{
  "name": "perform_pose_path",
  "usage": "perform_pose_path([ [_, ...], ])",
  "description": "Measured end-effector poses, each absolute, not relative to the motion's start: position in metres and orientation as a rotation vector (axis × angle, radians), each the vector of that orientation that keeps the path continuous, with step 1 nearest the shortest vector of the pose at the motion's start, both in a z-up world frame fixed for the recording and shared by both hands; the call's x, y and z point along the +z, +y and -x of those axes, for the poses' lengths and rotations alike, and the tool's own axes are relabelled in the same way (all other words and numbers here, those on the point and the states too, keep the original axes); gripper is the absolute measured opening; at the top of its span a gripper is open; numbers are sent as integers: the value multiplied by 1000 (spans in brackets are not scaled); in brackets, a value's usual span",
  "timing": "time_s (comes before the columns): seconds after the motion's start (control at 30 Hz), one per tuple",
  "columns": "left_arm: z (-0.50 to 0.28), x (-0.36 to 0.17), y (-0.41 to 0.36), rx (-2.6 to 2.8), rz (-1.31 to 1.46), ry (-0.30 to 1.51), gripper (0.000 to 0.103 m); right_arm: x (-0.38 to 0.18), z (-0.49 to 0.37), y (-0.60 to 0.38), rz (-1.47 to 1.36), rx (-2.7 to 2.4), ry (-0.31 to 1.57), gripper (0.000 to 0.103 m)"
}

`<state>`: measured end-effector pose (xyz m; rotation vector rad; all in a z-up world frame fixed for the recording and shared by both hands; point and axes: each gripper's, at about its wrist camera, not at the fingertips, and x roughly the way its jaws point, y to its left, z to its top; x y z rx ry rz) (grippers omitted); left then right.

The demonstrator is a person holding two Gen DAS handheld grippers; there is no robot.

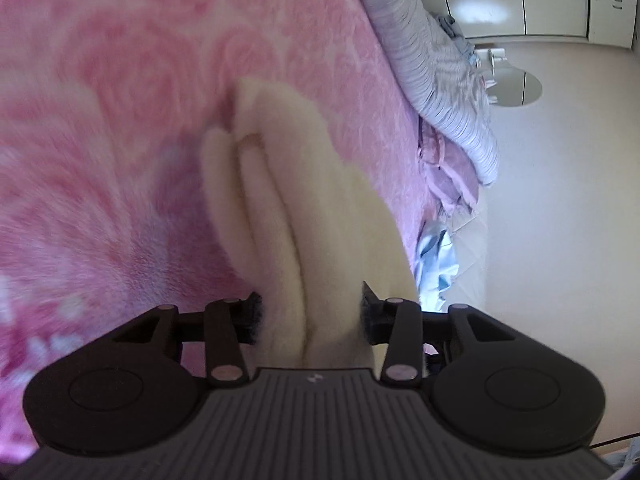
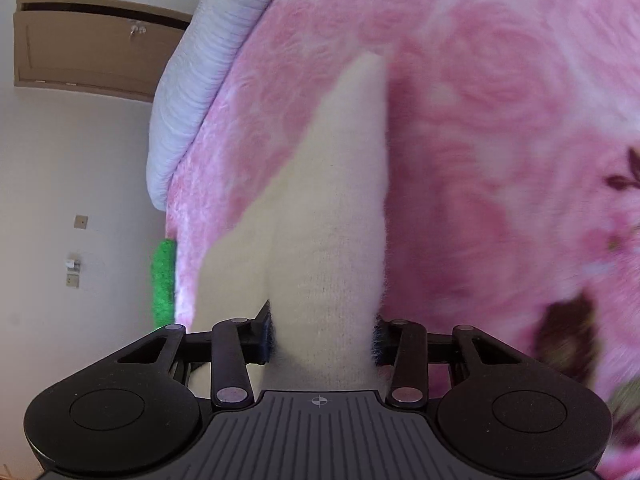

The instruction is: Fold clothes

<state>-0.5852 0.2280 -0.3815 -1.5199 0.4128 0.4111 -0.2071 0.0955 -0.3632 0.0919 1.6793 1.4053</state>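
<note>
A cream fuzzy knit garment point(image 1: 280, 184) hangs in thick folds over the pink rose-patterned blanket point(image 1: 120, 120). My left gripper point(image 1: 310, 316) is shut on a bunched edge of it, and the cloth fills the gap between the black pads. In the right wrist view the same cream garment point(image 2: 340, 208) runs away from me in a long band to a narrow tip. My right gripper point(image 2: 322, 340) is shut on its near end. The pink blanket point(image 2: 500, 120) lies behind and is blurred.
A grey-lilac striped quilt point(image 1: 440, 80) is bunched along the bed's edge, with pink and light blue cloth point(image 1: 436, 264) below it. White cupboards and a pale wall lie beyond. A green fuzzy item point(image 2: 163, 280) sits at the bed edge, and a brown door point(image 2: 88, 48) is behind.
</note>
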Motion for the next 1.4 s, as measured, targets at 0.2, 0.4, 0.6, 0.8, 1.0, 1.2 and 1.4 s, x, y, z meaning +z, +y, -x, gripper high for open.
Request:
perform_pose_path([
  [0.2,651,-290,243,451,1544,379,38,-276,266,133,-61,1433,1692,40],
  [0.4,726,-217,266,511,1515,370,38,-214,338,163,-99,1474,1712,40],
  [0.6,782,-186,279,624,1509,298,38,-200,388,215,-64,1558,1745,40],
  [0.8,833,-170,291,771,1476,173,38,-199,436,286,30,1738,1751,40],
  [1.0,898,-164,328,840,1448,132,38,-197,497,341,80,1841,1753,40],
  [1.2,983,-176,392,829,1418,154,38,-209,579,393,55,1848,1743,40],
  [1.4,1084,-205,487,741,1363,254,38,-241,679,430,-80,1765,1689,40],
])
